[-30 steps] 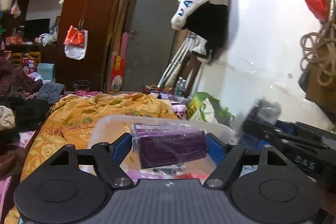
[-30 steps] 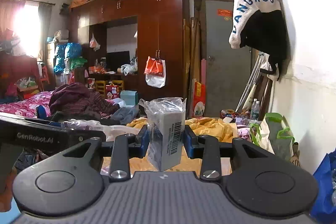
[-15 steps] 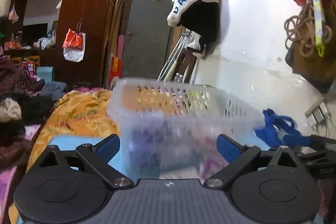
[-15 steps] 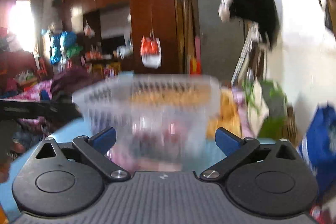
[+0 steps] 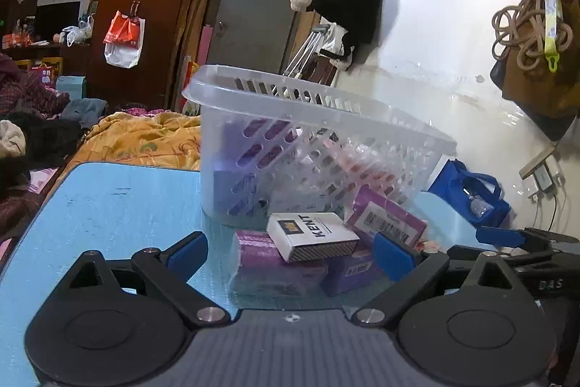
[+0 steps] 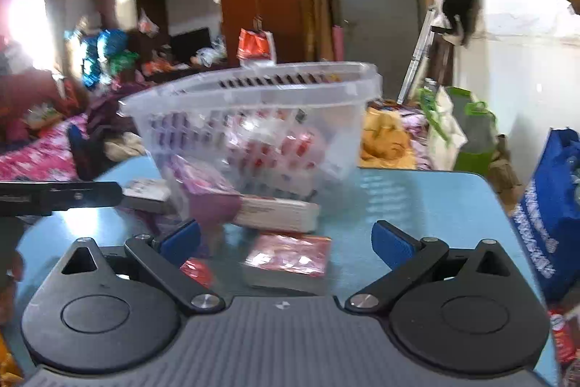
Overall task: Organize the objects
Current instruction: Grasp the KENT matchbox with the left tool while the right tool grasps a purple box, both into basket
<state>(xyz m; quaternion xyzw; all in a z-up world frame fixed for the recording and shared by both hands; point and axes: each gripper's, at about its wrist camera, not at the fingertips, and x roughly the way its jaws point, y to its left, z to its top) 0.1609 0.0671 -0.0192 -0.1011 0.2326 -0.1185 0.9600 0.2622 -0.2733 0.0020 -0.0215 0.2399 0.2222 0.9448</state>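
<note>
A clear slotted plastic basket stands on the blue table with purple and red packs inside. In front of it lie a white KENT box, a purple box under it and a purple box with a barcode. My left gripper is open low over the table, with these boxes between its fingers and untouched. My right gripper is open too, and a red box lies between its fingers. A flat pale box rests against the basket's foot.
The right gripper's tip shows at the left wrist view's right edge. The left gripper's finger reaches in from the left of the right wrist view. A blue bag hangs off the table's right side. An orange blanket lies beyond the table.
The left gripper let go of a purple box and the right one of a plastic-wrapped white box. Both opened wide and sank from above the basket to table level in front of it.
</note>
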